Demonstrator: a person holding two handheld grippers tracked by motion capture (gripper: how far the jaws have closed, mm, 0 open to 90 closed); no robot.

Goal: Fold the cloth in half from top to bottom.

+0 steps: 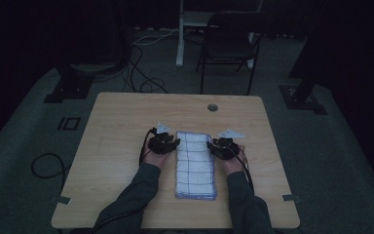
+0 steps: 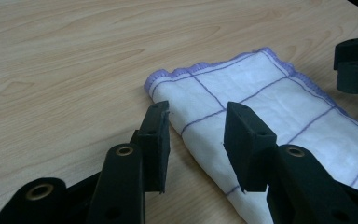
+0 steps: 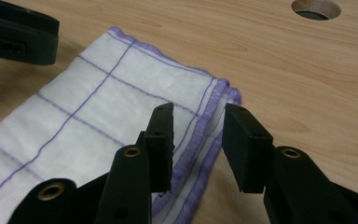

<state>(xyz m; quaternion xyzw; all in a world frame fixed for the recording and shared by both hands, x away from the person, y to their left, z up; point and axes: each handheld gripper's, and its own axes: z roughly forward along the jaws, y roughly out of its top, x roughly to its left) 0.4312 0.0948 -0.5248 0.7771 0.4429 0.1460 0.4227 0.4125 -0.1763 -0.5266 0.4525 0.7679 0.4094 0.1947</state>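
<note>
Black jaws [image 2: 193, 144], dark grey sleeves [image 1: 139, 187]

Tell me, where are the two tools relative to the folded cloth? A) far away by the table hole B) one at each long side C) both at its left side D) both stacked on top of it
B: the left tool and right tool flank the checked cloth, jaws open at its edges.

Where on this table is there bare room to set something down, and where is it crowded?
Bare wood lies left of the left gripper out to the table edge, right of the right gripper, and beyond the folded cloth up to the round cable hole. The middle is crowded: both open grippers flank the cloth's far end.
</note>
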